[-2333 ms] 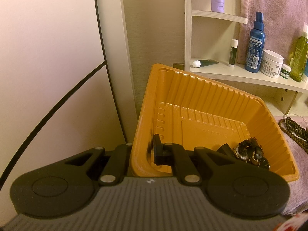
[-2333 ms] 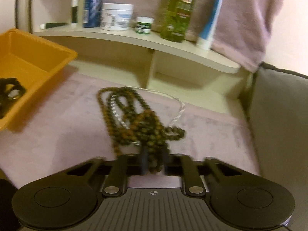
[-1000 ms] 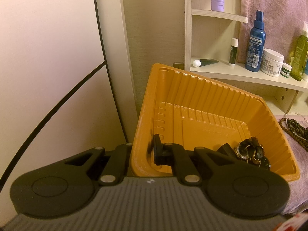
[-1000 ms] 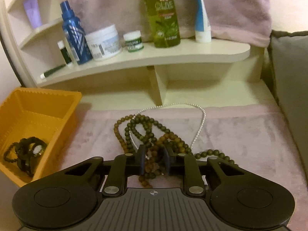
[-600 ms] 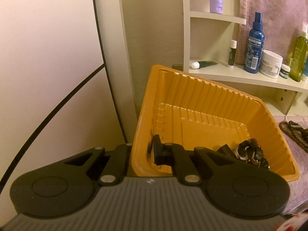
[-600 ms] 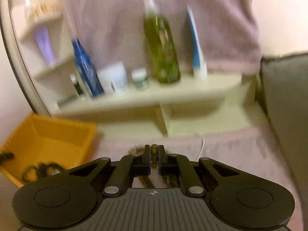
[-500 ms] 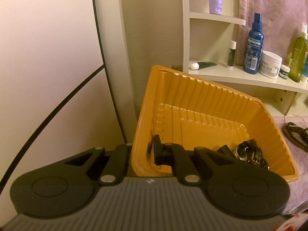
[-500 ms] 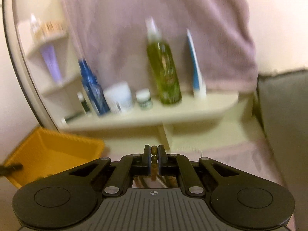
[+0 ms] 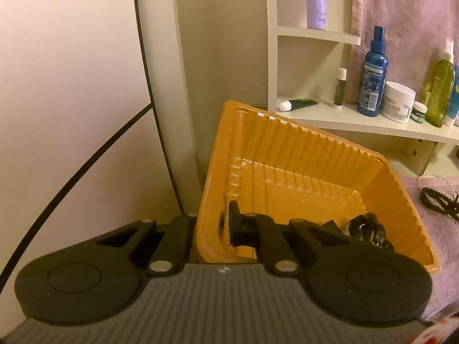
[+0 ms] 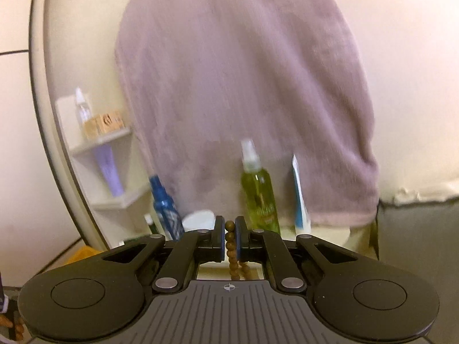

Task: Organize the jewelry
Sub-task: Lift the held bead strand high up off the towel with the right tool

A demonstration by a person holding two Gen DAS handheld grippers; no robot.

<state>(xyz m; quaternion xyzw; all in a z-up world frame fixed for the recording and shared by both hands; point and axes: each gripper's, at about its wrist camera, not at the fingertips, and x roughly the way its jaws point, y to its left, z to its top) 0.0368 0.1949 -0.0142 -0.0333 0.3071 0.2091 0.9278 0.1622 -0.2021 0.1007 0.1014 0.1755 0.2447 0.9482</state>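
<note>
Each handheld tool has a grey ribbed plastic body with a small round crosshair mark at its front edge. From it spread 2 black rounded lobes, each with a shallow circular recess. Black linkage arms, pinned by 2 silver round rivets beside that mark, carry the left gripper [image 9: 213,230] and right gripper [image 10: 229,240], whose pads are edged blue.

The orange tray [image 9: 287,154] lay open from above, its floor bare except for dark jewelry [image 9: 367,230] in one corner. A shelf [image 9: 358,120] crowded with bottles [image 9: 373,71] blocked the far side.
</note>
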